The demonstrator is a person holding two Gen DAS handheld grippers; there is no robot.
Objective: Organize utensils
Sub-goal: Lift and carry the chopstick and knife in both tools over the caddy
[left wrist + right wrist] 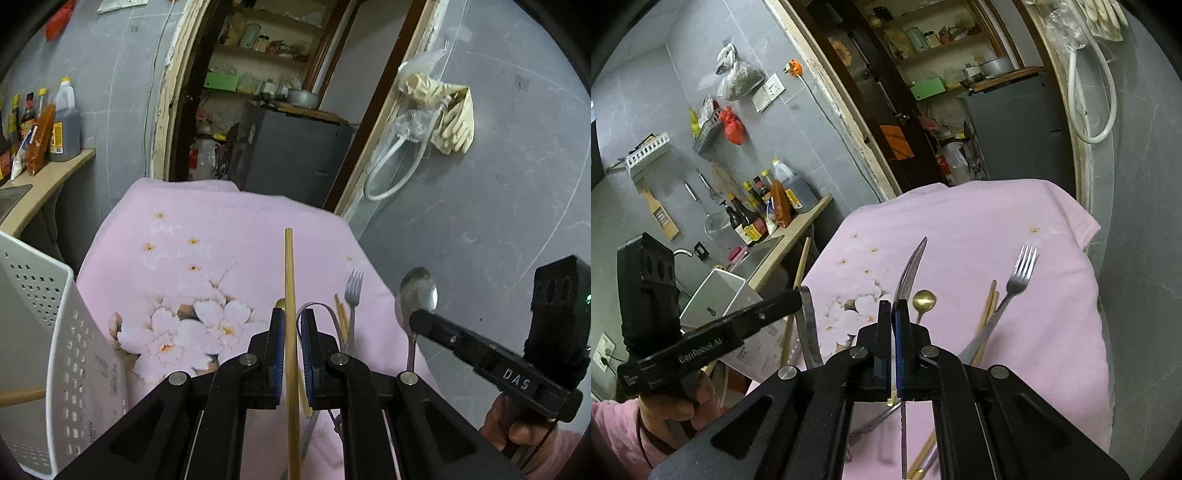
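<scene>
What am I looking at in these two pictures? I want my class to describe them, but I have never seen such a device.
A person holds a hand-held two-finger gripper in each hand; each carries a camera looking along its fingers. The left view shows the left gripper around a wooden chopstick, beside a white perforated basket. The right view shows the right gripper shut on a steel spoon. On the pink floral cloth lie a fork, a gold spoon and more chopsticks.
</scene>
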